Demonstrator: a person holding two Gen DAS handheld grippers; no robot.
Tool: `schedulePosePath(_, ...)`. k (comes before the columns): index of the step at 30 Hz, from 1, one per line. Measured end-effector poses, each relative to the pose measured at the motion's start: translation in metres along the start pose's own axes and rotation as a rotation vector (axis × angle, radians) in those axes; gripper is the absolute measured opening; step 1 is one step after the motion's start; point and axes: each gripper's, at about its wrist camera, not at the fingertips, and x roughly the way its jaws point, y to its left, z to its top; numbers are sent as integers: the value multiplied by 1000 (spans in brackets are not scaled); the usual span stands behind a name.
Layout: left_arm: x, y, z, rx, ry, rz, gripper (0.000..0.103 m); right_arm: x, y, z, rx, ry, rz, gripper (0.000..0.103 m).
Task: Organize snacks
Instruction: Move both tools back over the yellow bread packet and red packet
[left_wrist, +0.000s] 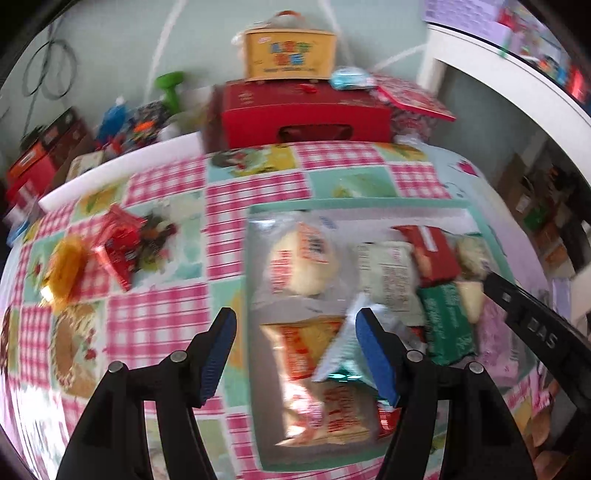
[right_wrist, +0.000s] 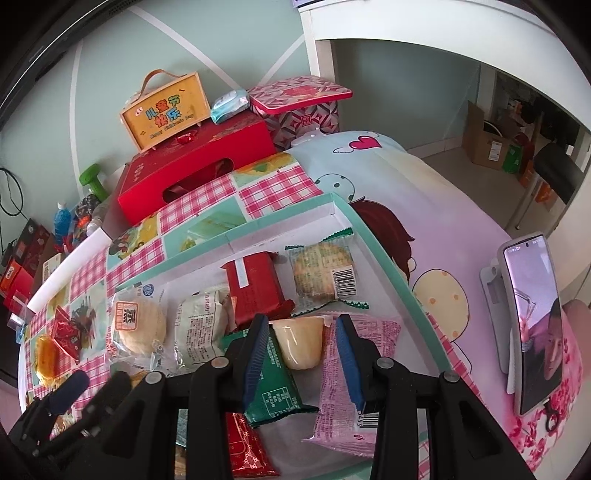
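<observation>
pale jelly cup (right_wrist: 298, 341) pinched in the right gripper (right_wrist: 301, 354); set it upright in the tray (right_wrist: 384, 254). left gripper (left_wrist: 295, 354) half-open, empty, swing to loose red packet (left_wrist: 118, 243).

Pink-checked tablecloth (right_wrist: 280, 188) — mint-rimmed tray (right_wrist: 376, 243), red box (right_wrist: 207, 170), blue-padded claw (right_wrist: 301, 354).

- The right gripper (right_wrist: 301, 349) pinched a pale jelly cup (right_wrist: 298, 341) over the snack-filled tray (right_wrist: 384, 254).
- A phone (right_wrist: 532, 317) stood propped nearby.
</observation>
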Motion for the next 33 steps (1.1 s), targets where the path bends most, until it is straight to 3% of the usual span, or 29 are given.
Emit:
schedulePosePath(7, 4, 32, 2, -125, 40, 55, 68, -1, 13, -2, -44, -1, 12, 64)
schedulePosePath(13, 9, 49, -1, -186, 66, 80, 69, -1, 28, -3, -92, 3, 25, 70)
schedulePosePath(14, 10, 52, -1, -195, 69, 88, 71, -1, 30, -4, -100, 3, 28, 70)
schedulePosePath(16, 10, 57, -2, -211, 71, 101, 88, -1, 35, -5, -114, 2, 35, 73)
schedulePosePath(20, 9, 67, -2, -236, 69, 108, 88, -3, 47, -7, -145, 0, 52, 78)
schedulePosePath(23, 8, 76, -4, -258, 69, 127, 88, -4, 58, -10, -176, -1, 73, 88)
schedulePosePath(27, 10, 94, -7, -295, 79, 153, 89, -4, 70, -13, -214, -4, 89, 90)
schedulePosePath(30, 12, 109, -11, -319, 91, 173, 92, -5, 79, -16, -223, -6, 108, 103)
schedulePosePath(33, 15, 125, -15, -334, 100, 220, 94, -8, 89, -19, -245, -7, 137, 103)
